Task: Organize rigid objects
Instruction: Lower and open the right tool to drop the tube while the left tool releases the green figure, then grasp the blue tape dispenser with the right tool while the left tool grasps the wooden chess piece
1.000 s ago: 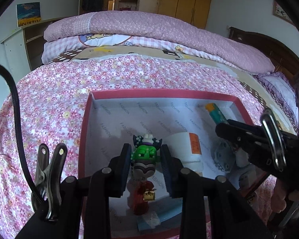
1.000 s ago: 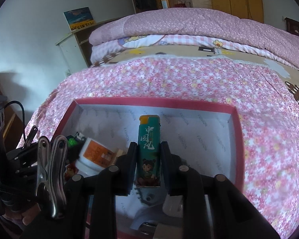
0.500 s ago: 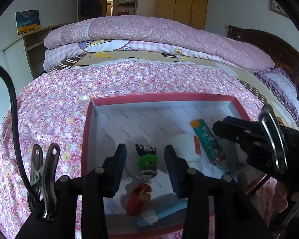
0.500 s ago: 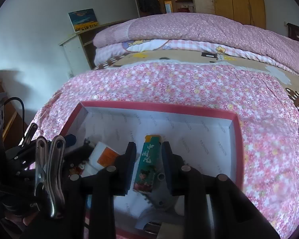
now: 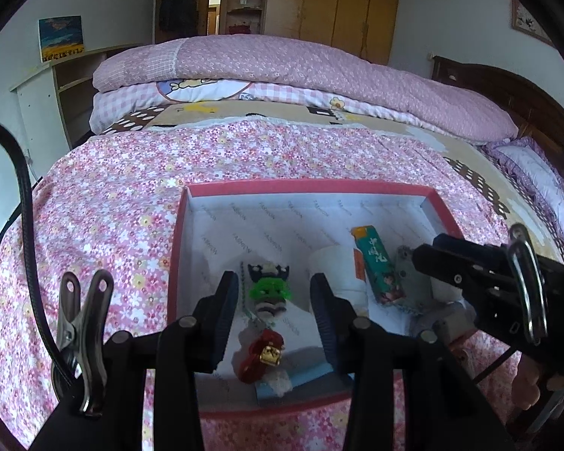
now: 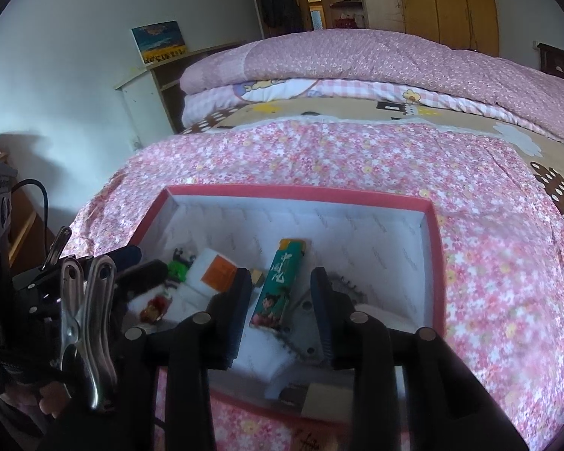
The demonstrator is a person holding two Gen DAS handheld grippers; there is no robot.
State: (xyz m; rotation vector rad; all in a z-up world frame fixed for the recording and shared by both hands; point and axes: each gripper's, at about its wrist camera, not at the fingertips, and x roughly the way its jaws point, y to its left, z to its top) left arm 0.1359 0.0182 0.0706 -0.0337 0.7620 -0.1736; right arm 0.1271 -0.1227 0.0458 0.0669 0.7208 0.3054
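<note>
Already the green lighter [image 6: 279, 284] and the keychain figure [image 5: 269, 294] lie inside the red box [image 6: 436, 248] on the bed; both the left gripper [image 5: 274, 310] and the right gripper [image 6: 282, 302], whose jaws have just been opening, stand apart, gripping nothing, so little seems left.

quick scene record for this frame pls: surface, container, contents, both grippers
surface: bed with pink floral cover
container: red-rimmed box, white inside, lying on the cover
contents: green lighter; white bottle with orange label; green-faced toy keychain with red charm; grey metal part
left gripper: open, jaws either side of the keychain, not touching it
right gripper: open, jaws have just been opening; lighter lies between them, released
</note>
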